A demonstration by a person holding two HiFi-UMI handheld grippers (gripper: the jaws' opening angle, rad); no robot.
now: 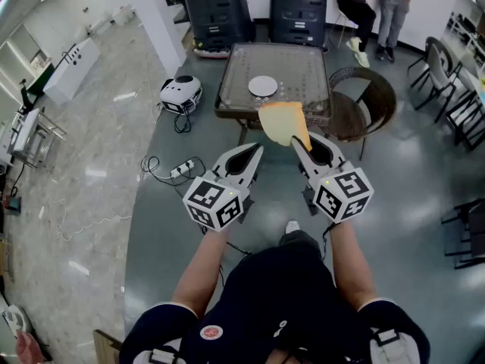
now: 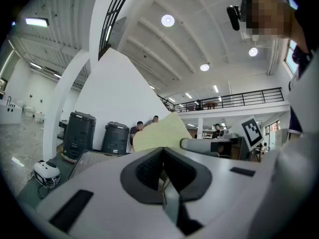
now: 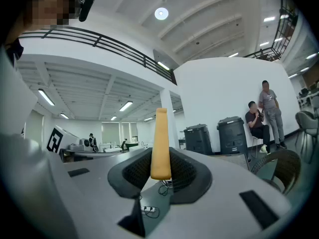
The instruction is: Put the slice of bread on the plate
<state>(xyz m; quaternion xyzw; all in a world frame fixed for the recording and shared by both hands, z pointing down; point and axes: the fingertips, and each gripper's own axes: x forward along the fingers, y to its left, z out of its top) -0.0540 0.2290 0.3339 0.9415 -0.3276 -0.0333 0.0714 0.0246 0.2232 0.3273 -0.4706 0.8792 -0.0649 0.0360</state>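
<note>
The right gripper (image 1: 301, 146) is clamped on the bread (image 1: 282, 121), which is in the air just before the table's (image 1: 303, 67) near edge. The plate (image 1: 263, 86) lies mid-table. The left gripper (image 1: 254, 154) has its jaws together, empty.

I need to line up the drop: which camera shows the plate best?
The head view: the plate lies whole on the table, beyond the bread. Neither gripper view shows it; the left one catches only the table.

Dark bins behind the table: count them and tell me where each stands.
2. One dark bin stands behind the table's left end, the other behind its right end. More could be out of view.
</note>
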